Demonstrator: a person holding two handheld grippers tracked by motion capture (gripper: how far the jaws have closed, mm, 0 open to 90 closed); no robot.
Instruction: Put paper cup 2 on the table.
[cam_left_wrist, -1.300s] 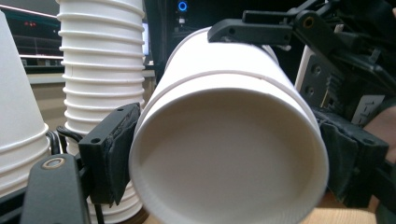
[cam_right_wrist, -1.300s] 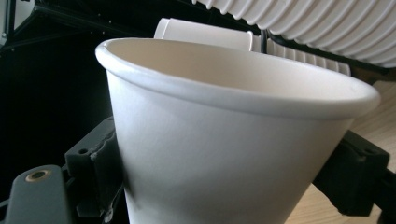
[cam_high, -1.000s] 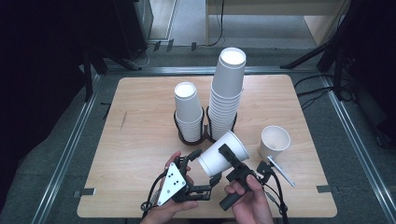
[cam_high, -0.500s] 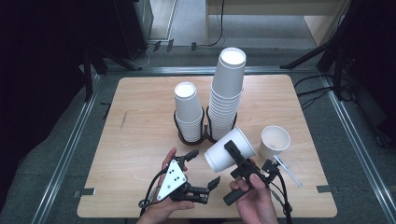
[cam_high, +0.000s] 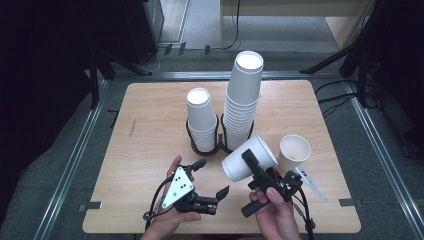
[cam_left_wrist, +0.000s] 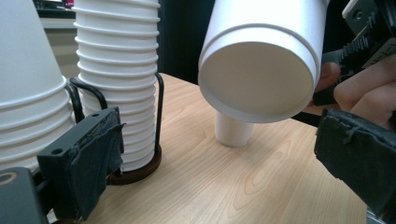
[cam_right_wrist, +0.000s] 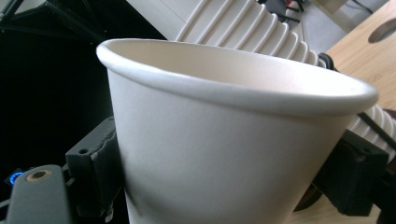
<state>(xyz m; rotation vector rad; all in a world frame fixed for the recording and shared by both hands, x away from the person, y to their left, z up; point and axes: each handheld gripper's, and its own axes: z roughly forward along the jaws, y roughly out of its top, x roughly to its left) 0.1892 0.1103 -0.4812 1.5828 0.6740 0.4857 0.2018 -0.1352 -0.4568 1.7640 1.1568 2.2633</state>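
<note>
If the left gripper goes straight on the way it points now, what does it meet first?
Probably the tilted white paper cup held in the right gripper: its base hangs straight ahead of the open left gripper. Depth is hard to judge.

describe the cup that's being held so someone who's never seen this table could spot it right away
Start at the two stacks of white paper cups in black wire holders at the middle of the wooden table. Just in front of the taller stack, toward the person, the right gripper holds one white paper cup. Unlike the upright cup standing beside it, it is off the table and tipped sideways.
</note>
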